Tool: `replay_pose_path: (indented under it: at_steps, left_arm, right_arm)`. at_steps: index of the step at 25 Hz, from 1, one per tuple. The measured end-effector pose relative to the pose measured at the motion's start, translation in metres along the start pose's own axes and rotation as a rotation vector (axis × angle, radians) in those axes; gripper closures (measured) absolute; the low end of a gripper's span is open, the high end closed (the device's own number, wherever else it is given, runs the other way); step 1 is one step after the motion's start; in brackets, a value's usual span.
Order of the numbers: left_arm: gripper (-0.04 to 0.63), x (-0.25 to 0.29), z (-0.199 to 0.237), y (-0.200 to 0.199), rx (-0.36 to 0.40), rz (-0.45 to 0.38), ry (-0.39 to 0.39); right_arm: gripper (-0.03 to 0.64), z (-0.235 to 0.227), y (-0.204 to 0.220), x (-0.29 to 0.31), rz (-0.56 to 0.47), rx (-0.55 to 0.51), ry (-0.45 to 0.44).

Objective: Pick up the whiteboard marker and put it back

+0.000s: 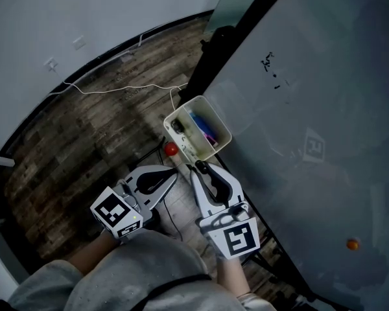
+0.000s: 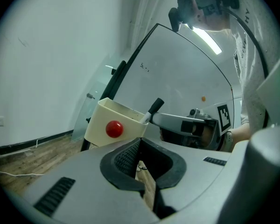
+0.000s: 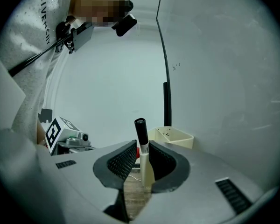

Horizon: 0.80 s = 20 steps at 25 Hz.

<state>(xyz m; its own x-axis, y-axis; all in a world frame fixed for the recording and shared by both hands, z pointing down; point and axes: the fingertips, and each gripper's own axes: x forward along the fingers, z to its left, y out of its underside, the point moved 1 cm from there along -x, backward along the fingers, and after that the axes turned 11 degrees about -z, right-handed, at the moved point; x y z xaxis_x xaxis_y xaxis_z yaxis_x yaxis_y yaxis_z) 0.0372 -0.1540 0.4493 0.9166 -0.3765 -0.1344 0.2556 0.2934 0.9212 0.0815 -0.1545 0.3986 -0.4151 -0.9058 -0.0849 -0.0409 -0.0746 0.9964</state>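
Note:
A whiteboard marker (image 3: 143, 164) with a white body and black cap (image 3: 140, 127) stands upright between the pads of my right gripper (image 3: 141, 148), which is shut on it. In the head view the right gripper (image 1: 198, 170) holds the marker just below a cream box (image 1: 207, 102) fixed at the whiteboard's (image 1: 311, 109) lower edge; coloured pens lie inside. My left gripper (image 1: 172, 173) sits beside it on the left, its tips together with nothing between them (image 2: 140, 143). From the left gripper view, the marker (image 2: 154, 107) leans at the box's (image 2: 102, 120) right rim.
A red round magnet (image 1: 171, 149) sticks to the box's front. The whiteboard's black stand (image 1: 214, 57) rises behind the box. A white cable (image 1: 117, 88) trails over the wooden floor. An orange magnet (image 1: 353, 243) sits low on the board.

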Motion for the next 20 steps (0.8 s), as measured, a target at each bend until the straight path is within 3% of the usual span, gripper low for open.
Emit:
replay_pose_path:
  at_steps: [12, 20]
  left_arm:
    - [0.58, -0.01, -0.036, -0.004, 0.02, -0.035, -0.032]
    - [0.58, -0.017, -0.053, -0.012, 0.082, -0.079, -0.09]
  right_arm:
    - [0.542, 0.014, -0.004, -0.036, 0.005, 0.019, -0.036]
    - [0.592, 0.028, -0.005, -0.054, 0.012, 0.013, -0.074]
